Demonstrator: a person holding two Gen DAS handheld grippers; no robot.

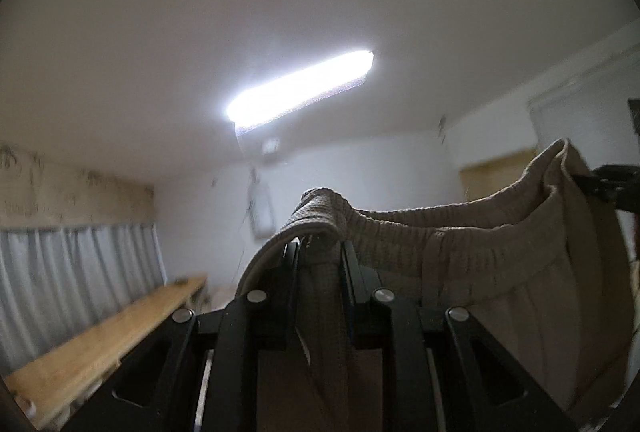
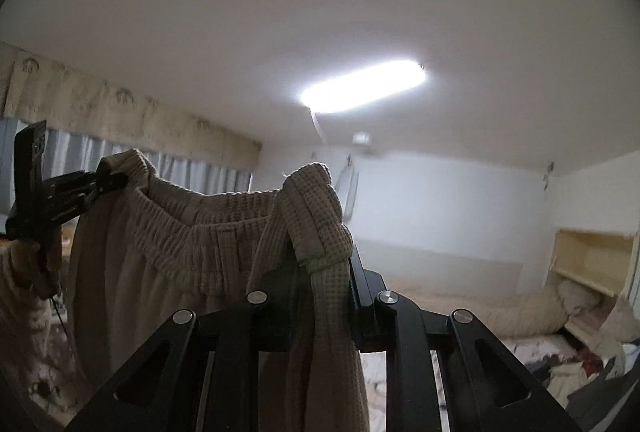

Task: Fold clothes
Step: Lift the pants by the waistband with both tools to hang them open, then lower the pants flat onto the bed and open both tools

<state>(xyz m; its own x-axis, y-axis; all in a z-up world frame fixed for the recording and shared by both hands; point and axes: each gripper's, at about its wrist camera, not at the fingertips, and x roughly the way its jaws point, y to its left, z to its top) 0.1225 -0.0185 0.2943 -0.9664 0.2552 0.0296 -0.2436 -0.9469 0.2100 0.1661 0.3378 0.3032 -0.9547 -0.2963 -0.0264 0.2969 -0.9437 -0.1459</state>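
Garment: beige waffle-knit trousers [image 1: 472,256] with an elastic waistband, held up in the air below the ceiling light [image 1: 300,86], waistband stretched between both hand-held grippers.
Left hand-held gripper [image 1: 320,252]: clamped on one end of the waistband, fabric bunched over the fingertips and hanging down between them.
Right hand-held gripper [image 2: 320,260]: closed on the other end of the waistband, a folded lump of cloth on top.
Waistband opening: sagging open between the two grips.
Below the light: grey curtains [image 1: 76,272], a wooden shelf [image 1: 100,332], a bed [image 2: 480,312] with pale bedding.
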